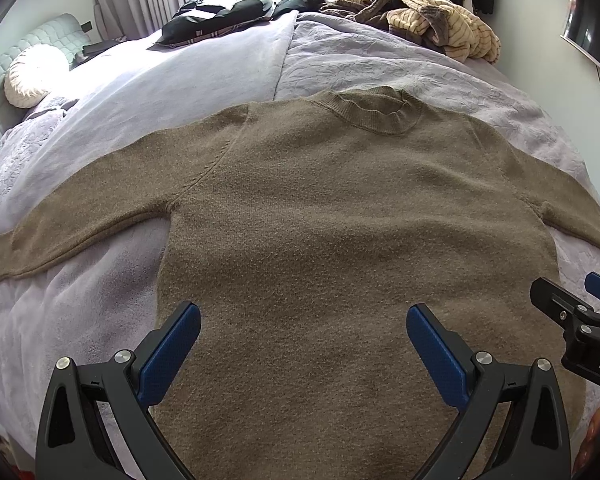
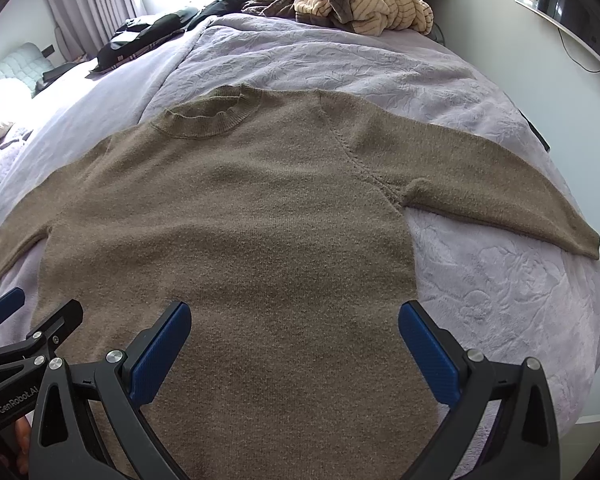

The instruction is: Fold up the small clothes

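Honestly, both the left gripper (image 1: 303, 336) and right gripper (image 2: 294, 334) are hovering with jaws spread wide and empty over the brown sweater (image 1: 340, 220); a shallow pinch risks dragging the sleeve at nine o'clock (image 1: 80, 216) askew.

Plain olive-brown sweater (image 1: 320, 216) under me, one flat colour, ribbed at the collar (image 1: 376, 114). My left gripper (image 1: 304, 344) is black with textured blue pads (image 1: 168, 356), and my right gripper (image 2: 294, 344) is the same black and blue. Beneath the sweater, the bed cover (image 2: 480, 280) is pale lilac with an embossed floral pattern. Beyond the sweater's collar, a cream garment with thin brown stripes (image 1: 452, 28), and black clothes (image 1: 220, 16) beside it.
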Motion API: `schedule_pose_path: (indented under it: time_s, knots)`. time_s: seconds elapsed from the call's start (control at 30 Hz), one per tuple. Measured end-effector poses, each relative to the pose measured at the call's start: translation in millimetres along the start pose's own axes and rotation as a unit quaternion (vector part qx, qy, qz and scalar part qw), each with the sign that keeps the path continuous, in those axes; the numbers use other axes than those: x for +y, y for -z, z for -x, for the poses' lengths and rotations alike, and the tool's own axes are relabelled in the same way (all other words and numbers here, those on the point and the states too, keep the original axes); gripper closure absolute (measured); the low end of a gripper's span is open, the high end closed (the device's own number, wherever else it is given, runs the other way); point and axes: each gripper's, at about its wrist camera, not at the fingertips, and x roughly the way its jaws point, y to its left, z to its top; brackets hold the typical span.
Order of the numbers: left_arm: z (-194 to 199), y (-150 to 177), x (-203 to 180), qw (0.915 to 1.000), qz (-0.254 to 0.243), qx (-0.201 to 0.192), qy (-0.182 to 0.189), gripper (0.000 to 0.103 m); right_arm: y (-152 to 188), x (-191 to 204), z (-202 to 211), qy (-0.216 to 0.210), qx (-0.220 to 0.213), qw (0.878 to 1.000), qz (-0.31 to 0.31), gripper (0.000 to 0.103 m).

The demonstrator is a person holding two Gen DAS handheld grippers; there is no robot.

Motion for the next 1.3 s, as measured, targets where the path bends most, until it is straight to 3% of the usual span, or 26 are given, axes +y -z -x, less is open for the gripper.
schedule_pose_path:
  time_s: [1.3]
  knots:
    - [-19, -5, 16, 0.9995, 0.015, 0.018, 0.021, 0.0, -5, -5, -15, 0.004, 0.017, 1.0, -0.019, 0.0]
